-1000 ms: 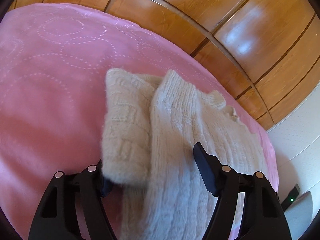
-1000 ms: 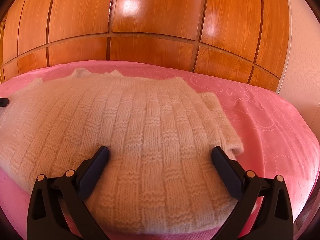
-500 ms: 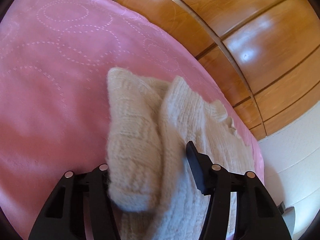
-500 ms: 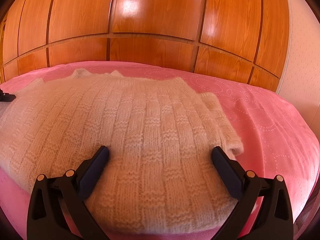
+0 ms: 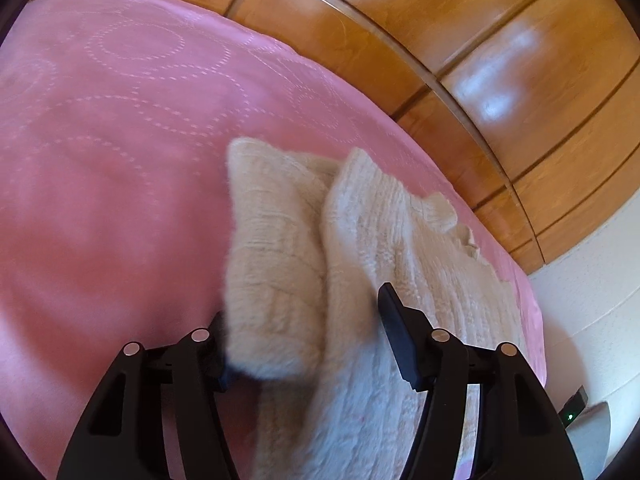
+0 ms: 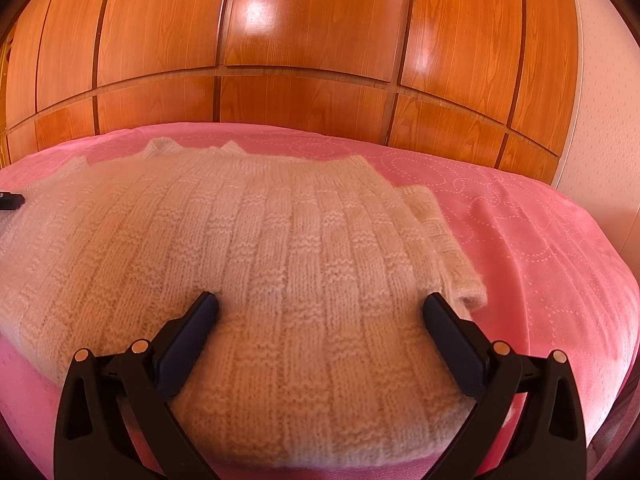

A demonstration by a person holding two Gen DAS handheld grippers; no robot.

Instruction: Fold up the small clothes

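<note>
A cream knitted sweater (image 6: 280,248) lies flat on the pink bedspread (image 6: 540,240), with one sleeve (image 6: 436,236) tucked along its right side. In the left wrist view the other sleeve (image 5: 276,264) is doubled over beside the sweater body (image 5: 400,240). My left gripper (image 5: 302,308) straddles that sleeve and the sweater's edge. Its jaws are opening, with the knit filling the gap between them and the left finger half hidden behind the cuff. My right gripper (image 6: 320,312) stands wide open over the sweater's near hem, its fingertips (image 6: 202,312) resting on the knit. A tip of the left gripper (image 6: 10,201) shows at the far left.
A wall of glossy wooden wardrobe panels (image 6: 320,40) runs behind the bed. A white wall (image 5: 592,288) stands to the right. Below it sits a small dark device with a green light (image 5: 574,408). Bare pink bedspread (image 5: 100,140) stretches left of the sweater.
The left gripper's jaws narrowed around the sleeve and sweater edge, then widened again, and its view tilted slightly. The right gripper and the sweater body have not moved.
</note>
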